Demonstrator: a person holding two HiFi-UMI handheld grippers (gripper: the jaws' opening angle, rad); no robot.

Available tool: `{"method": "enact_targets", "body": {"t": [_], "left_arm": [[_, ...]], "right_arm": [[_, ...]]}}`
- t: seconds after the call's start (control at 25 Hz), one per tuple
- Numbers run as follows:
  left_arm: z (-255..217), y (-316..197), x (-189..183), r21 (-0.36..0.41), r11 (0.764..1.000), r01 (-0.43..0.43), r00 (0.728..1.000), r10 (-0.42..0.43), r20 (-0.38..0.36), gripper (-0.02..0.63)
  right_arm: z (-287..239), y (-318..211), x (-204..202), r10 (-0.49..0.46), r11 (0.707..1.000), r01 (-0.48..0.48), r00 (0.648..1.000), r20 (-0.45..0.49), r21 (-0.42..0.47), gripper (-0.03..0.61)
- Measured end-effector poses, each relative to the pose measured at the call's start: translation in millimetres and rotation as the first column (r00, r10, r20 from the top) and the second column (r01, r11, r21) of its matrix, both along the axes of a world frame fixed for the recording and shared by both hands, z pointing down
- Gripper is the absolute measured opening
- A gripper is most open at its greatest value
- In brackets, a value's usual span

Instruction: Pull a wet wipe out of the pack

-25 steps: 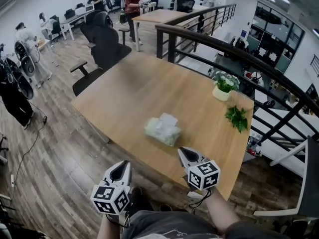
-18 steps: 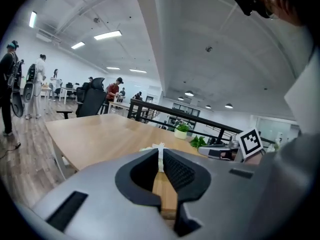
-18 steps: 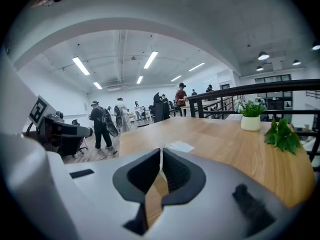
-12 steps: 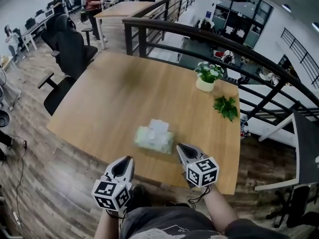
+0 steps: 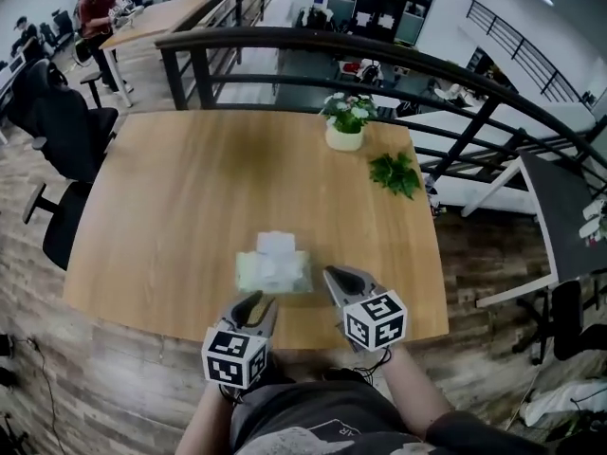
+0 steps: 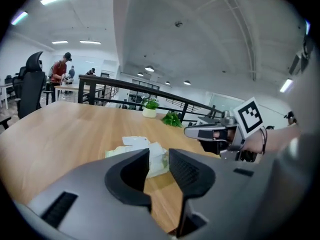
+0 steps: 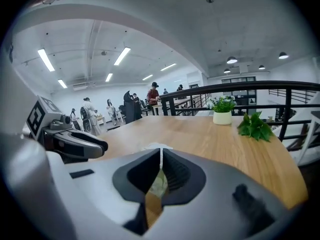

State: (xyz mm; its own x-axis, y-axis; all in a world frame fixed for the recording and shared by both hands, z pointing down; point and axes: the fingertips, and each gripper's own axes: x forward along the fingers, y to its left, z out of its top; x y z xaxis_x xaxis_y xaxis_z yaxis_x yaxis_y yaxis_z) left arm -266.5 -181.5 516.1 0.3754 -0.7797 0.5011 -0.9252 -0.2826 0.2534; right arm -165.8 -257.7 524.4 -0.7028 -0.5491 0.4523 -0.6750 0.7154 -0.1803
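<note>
A pale green wet wipe pack (image 5: 272, 271) lies near the front edge of the wooden table (image 5: 190, 197), with a white wipe (image 5: 277, 244) sticking up from its top. My left gripper (image 5: 258, 301) sits just in front of the pack. Its jaws have just been opening and stand apart with nothing pressed between them. In the left gripper view the pack (image 6: 131, 145) lies just beyond the left gripper (image 6: 159, 160). My right gripper (image 5: 332, 278) hovers beside the pack's right end, empty. In the right gripper view the right gripper (image 7: 161, 156) has its jaws together, and the pack (image 7: 159, 185) shows behind them.
A white pot with a flowering plant (image 5: 345, 121) and a green leafy sprig (image 5: 394, 172) stand at the table's far right. A black railing (image 5: 285, 41) runs behind the table. A black office chair (image 5: 57, 121) stands at the left. People work at desks far back.
Both grippers have come forward over the table's front edge toward the pack. The left one moved right and down to the pack's near side, and its jaws now stand wider.
</note>
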Motion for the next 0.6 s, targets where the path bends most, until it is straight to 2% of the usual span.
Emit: {"method": "enact_targets", "body": {"t": [0.08,0.2,0.48,0.6], "left_arm": [[6.9,-11.9,-5.1,0.008,1.000,-0.003,0.998,0.003,0.060,0.141],[18.0,-30.1,-10.2,0.026,1.000,-0.013,0.988,0.009,0.155,0.156],[40.1,-53.6,-1.4,-0.023,0.995,-0.094,0.974,0.096,0.204,0.176],[51.0,-63.9,-6.3,-0.044,0.995,-0.084,0.973,0.092,0.211,0.176]], "right_arm": [[0.7,1.4,-0.9,0.023,1.000,-0.023,1.000,-0.003,-0.001,0.026],[4.0,2.6,3.0,0.069,0.998,-0.069,0.998,-0.008,-0.004,0.026],[9.4,4.3,8.0,0.156,0.988,-0.157,0.987,-0.027,-0.015,0.026],[12.1,2.6,7.3,0.182,0.983,-0.183,0.983,-0.037,-0.017,0.026]]}}
